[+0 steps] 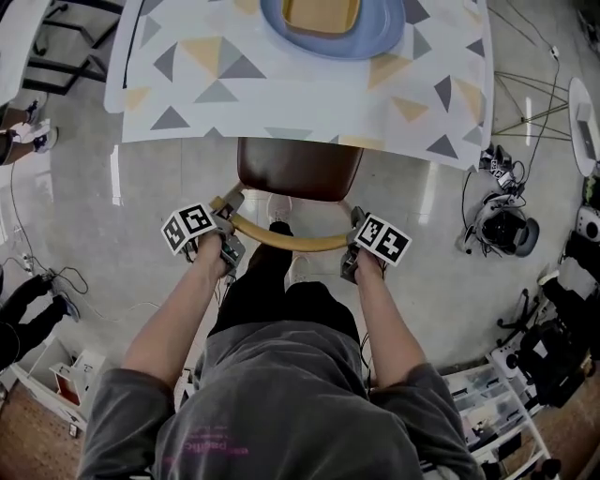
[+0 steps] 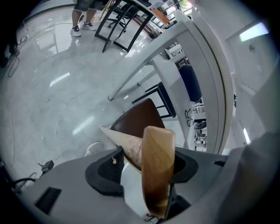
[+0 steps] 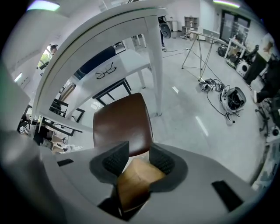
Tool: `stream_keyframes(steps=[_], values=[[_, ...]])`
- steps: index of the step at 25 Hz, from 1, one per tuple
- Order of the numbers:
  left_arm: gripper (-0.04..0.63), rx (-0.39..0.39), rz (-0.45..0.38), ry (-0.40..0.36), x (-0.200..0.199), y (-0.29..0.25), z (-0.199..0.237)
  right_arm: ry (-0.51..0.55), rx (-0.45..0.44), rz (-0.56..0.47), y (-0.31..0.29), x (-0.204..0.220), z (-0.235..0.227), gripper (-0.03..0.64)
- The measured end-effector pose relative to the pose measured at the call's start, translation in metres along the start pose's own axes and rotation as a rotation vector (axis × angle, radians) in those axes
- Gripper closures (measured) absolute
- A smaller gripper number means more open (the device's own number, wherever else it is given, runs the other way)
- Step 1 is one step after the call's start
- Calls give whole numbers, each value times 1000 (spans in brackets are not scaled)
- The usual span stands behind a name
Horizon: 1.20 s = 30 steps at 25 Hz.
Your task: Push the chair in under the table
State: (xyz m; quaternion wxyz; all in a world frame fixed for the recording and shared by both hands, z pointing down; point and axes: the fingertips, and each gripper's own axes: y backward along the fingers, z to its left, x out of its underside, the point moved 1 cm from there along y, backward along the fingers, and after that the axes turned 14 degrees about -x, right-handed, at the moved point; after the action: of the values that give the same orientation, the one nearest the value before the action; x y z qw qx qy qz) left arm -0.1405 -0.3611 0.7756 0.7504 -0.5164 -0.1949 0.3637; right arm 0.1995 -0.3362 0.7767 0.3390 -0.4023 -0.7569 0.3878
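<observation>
Chair [image 1: 298, 167] stands at the near edge of the table [image 1: 281, 94], which is the biggest thing in the head view, with a white top patterned in grey and yellow triangles. The front of the chair's brown seat [image 3: 122, 124] is tucked under that top. The rest of the seat and the curved wooden backrest rail [image 1: 286, 242] are out over the pale floor [image 1: 422, 253], just in front of the person's legs. A blue plate [image 1: 375, 37] lies at the table's far side with a yellow tray [image 1: 322, 14] on it. Dark headphones [image 1: 506, 227] and cables lie on the floor to the right, well apart from the chair.

The left gripper [image 1: 230, 217] sits at the rail's left end. Its jaws are spread wide around the wood, and a strip of light shows between one pad and the rail, so the hold is loose. The right gripper [image 3: 138, 159] is at the rail's right end, and both its ribbed pads are closed against the wood
</observation>
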Motion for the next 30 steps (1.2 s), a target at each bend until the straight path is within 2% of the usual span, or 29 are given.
stream_keyframes(steps=[6,14,30], values=[[337,37,-19,-9,-39,-15,-40,-2,-7,-21,-23,-49,11,469],[339,67,-60,17,-70,-19,-73,36,-27,-32,-43,-103,32,469],[330,69,-68,20,-75,-27,-80,59,-36,-57,-56,-123,37,466]])
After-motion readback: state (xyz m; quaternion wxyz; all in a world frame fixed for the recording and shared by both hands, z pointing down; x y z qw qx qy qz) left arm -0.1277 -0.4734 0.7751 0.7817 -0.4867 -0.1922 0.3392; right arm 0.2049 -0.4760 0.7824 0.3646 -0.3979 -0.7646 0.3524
